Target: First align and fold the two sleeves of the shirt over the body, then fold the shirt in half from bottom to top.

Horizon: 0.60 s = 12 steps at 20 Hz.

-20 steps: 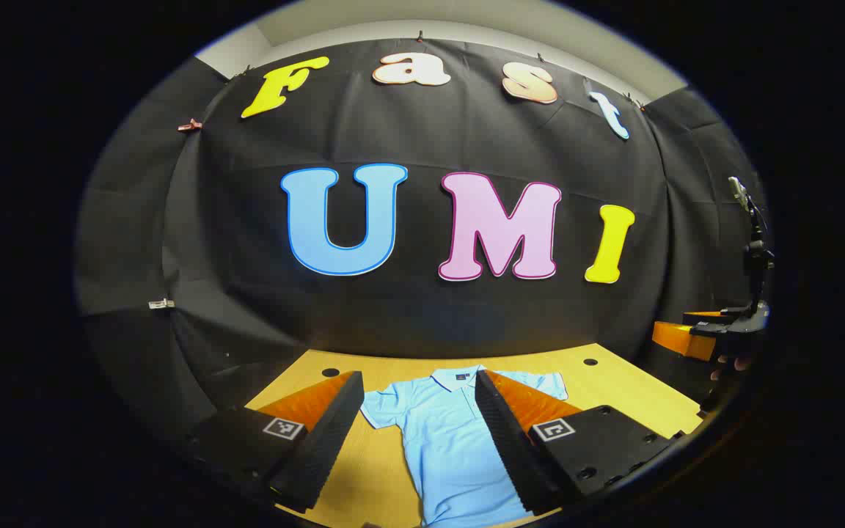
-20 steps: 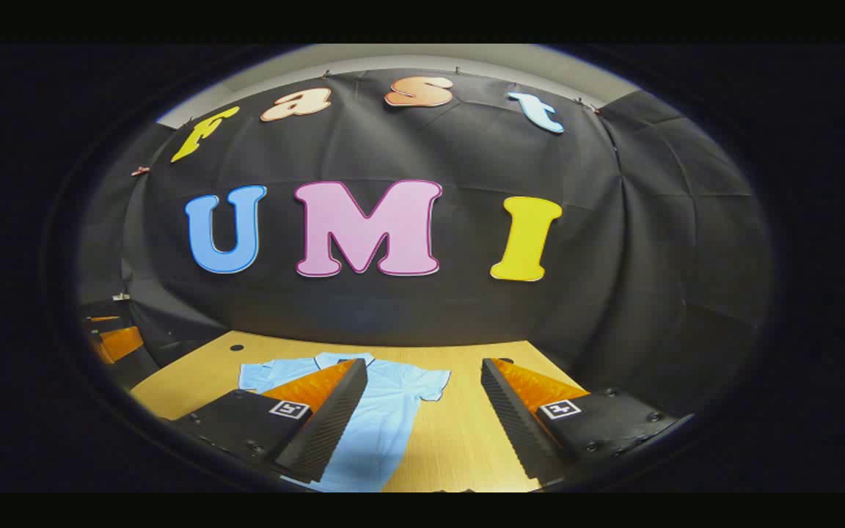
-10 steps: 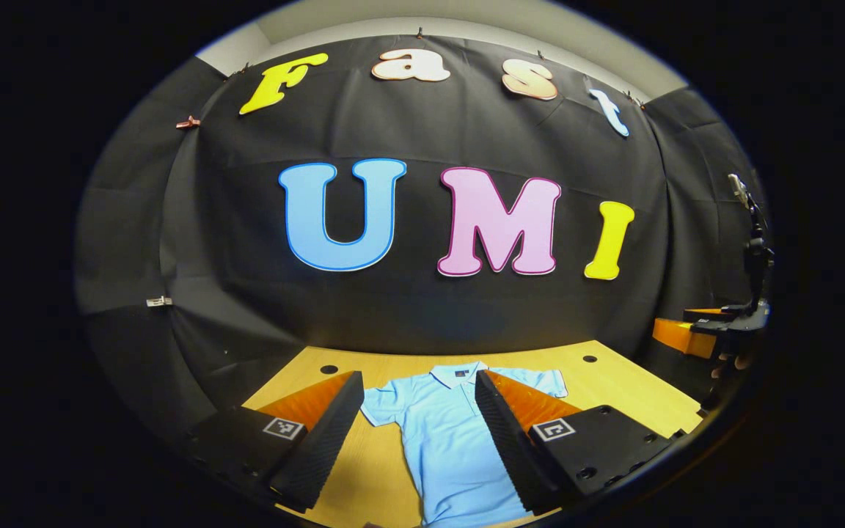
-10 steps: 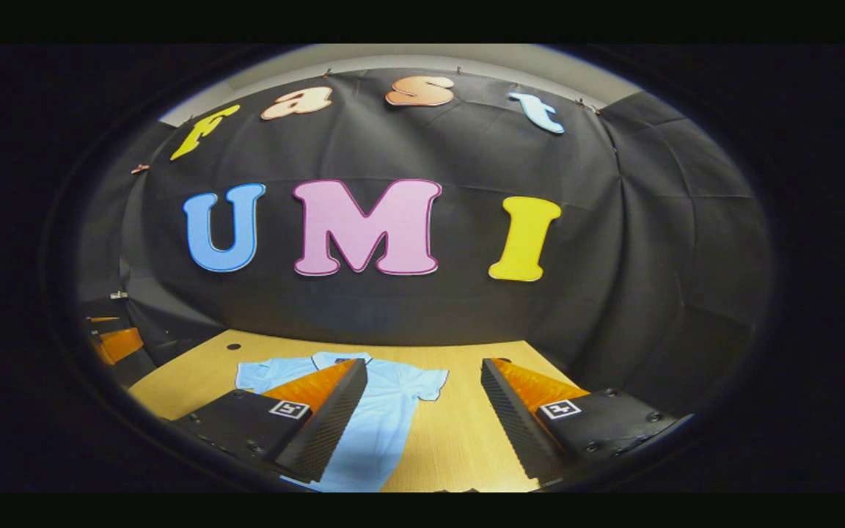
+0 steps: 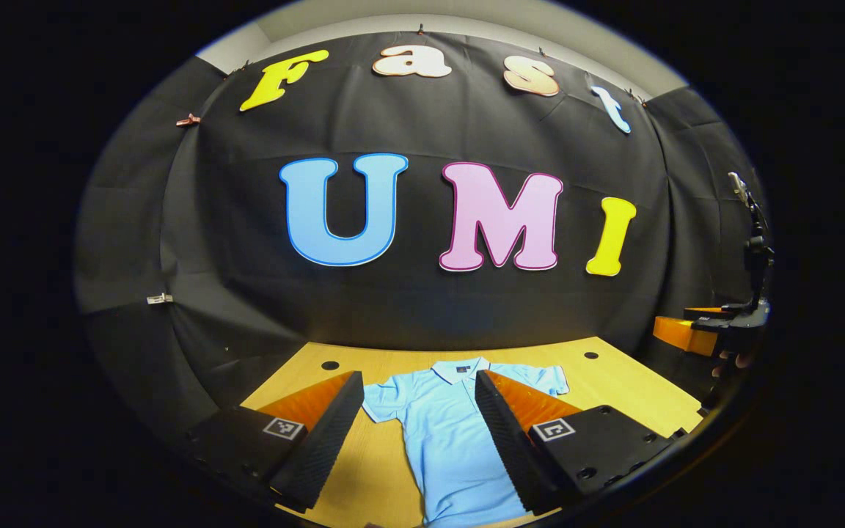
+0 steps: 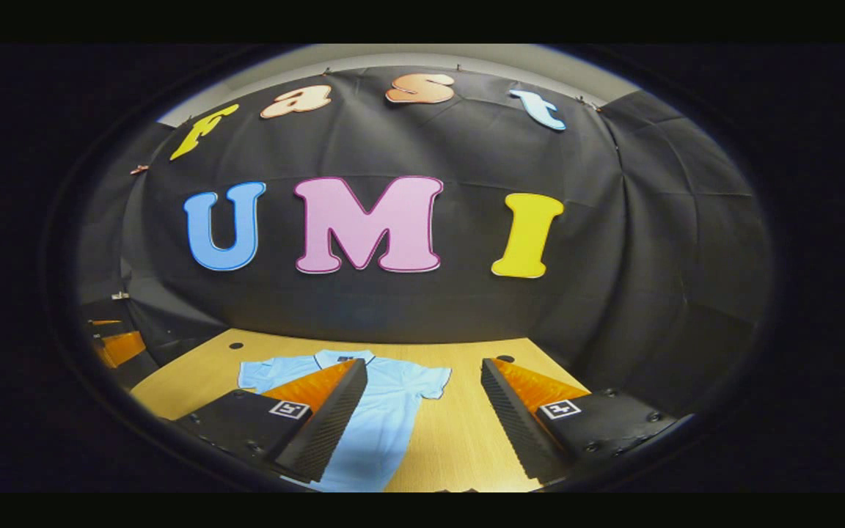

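**Both grippers held open above the table; polo shirt lies flat and unfolded**

In the left gripper view, the left gripper [image 5: 419,429] is held above the wooden table [image 5: 628,396] with its jaws spread wide and nothing between them. Neither finger touches the fabric. The light blue polo shirt [image 5: 444,433] lies flat on the table, collar toward the booth wall and hem toward the camera. Both short sleeves are spread out to the sides; the sleeve on the view's left [image 5: 382,400] is fully visible, while the sleeve on the view's right [image 5: 551,378] is partly hidden behind the gripper's finger. Two round holes [image 5: 330,365] sit in the tabletop near its far edge, one on each side of the shirt.

In the right gripper view, the right gripper [image 6: 422,418] is likewise held above the table [image 6: 459,440] with its jaws wide apart and empty. The polo shirt [image 6: 386,418] appears left of centre, its body partly covered by the gripper's left-hand finger; bare table surface lies between the two fingers.

At the right edge of the left gripper view, the right gripper [image 5: 694,334] is seen farther off, with fingertips of the hand [image 5: 730,361] holding it beneath it. At the left edge of the right gripper view, the left gripper [image 6: 118,345] is seen near the table's edge.
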Each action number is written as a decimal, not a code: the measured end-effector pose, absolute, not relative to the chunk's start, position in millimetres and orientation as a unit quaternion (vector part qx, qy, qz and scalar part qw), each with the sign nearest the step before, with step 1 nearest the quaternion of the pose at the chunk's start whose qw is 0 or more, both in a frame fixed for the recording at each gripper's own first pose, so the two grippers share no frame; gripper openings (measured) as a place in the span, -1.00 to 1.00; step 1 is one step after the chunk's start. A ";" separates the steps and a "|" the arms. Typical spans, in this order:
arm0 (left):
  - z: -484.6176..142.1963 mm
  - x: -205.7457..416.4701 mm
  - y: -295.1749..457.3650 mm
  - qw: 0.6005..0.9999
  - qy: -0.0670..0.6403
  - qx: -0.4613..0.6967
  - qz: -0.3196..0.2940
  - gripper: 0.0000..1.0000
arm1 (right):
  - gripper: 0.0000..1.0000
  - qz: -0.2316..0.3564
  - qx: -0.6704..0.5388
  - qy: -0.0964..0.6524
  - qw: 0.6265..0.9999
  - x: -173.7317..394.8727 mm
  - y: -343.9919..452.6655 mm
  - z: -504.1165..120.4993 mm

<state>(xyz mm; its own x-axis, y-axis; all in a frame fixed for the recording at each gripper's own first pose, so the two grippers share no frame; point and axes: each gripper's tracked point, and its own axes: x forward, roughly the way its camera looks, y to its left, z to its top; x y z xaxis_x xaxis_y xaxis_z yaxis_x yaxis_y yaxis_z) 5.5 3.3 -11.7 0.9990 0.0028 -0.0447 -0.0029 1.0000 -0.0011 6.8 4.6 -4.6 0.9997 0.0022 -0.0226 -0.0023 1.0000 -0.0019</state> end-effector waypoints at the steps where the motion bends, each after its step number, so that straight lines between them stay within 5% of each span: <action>1: -14.4 5.8 3.2 1.000 0.027 -0.002 0.002 0.94 | 0.94 0.002 -0.003 0.019 1.000 9.9 5.1 -8.1; 12: -19.2 24.2 15.7 0.998 0.052 -0.003 0.037 0.94 | 0.94 0.046 -0.020 0.111 0.993 106.8 7.6 -48.4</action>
<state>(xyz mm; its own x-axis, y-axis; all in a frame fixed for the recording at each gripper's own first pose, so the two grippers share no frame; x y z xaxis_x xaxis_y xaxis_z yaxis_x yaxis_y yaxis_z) 24.2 15.7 -19.2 0.9917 0.0743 -0.1048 -0.0749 0.9972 -0.0021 106.8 7.6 -48.4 0.9709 0.0865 -0.2231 -0.0955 0.9950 -0.0297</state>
